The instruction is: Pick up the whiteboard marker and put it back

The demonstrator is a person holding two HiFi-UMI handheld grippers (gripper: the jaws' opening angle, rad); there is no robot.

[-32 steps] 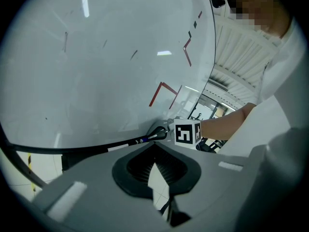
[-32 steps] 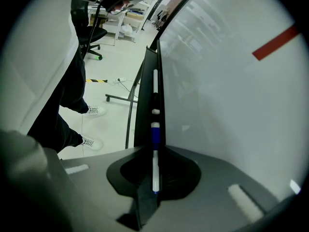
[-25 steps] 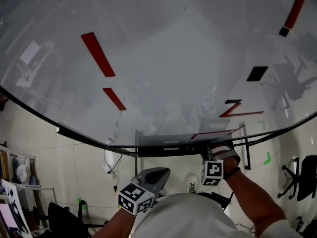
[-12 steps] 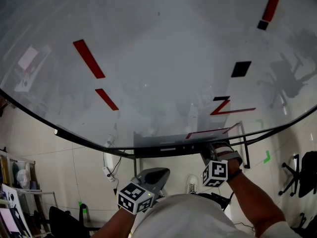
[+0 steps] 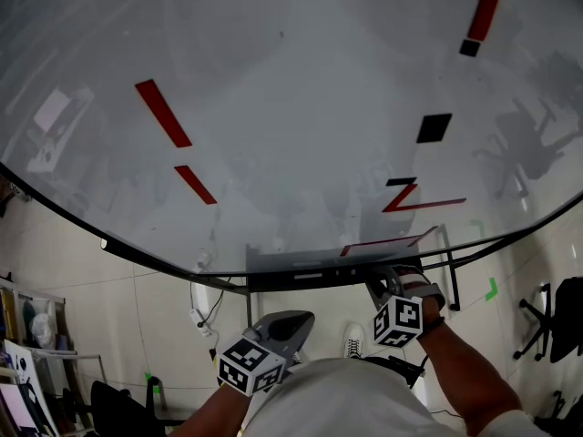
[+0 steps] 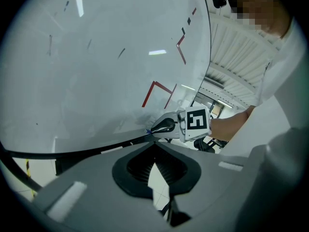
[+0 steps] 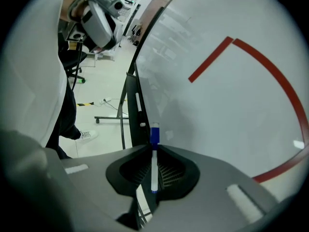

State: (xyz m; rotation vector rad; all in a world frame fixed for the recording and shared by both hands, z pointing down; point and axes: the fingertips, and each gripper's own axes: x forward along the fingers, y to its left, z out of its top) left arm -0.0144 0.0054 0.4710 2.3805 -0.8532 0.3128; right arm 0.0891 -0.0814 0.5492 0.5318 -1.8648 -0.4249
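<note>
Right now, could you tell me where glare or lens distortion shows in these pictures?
Head view: the whiteboard carries hazy room reflections and its lower edge bows. Left gripper view: a bright glare patch on the board, corners black. Right gripper view: the blue-capped marker looks sharp, corners black.

We count one whiteboard (image 5: 301,89). On it we count three thick red bars (image 5: 164,114) and one black square (image 5: 434,127). The thin red lines (image 5: 424,205) low on the board run into one another, so we give no number for them. We count two grippers, the left gripper (image 6: 154,145) and the right gripper (image 7: 153,148), and two patterned cubes (image 5: 398,321), one on each gripper. We count one marker (image 7: 154,170), with one blue cap. On the floor we count one white shoe (image 5: 353,338) and two black office chairs (image 5: 560,321), one at each side.
</note>
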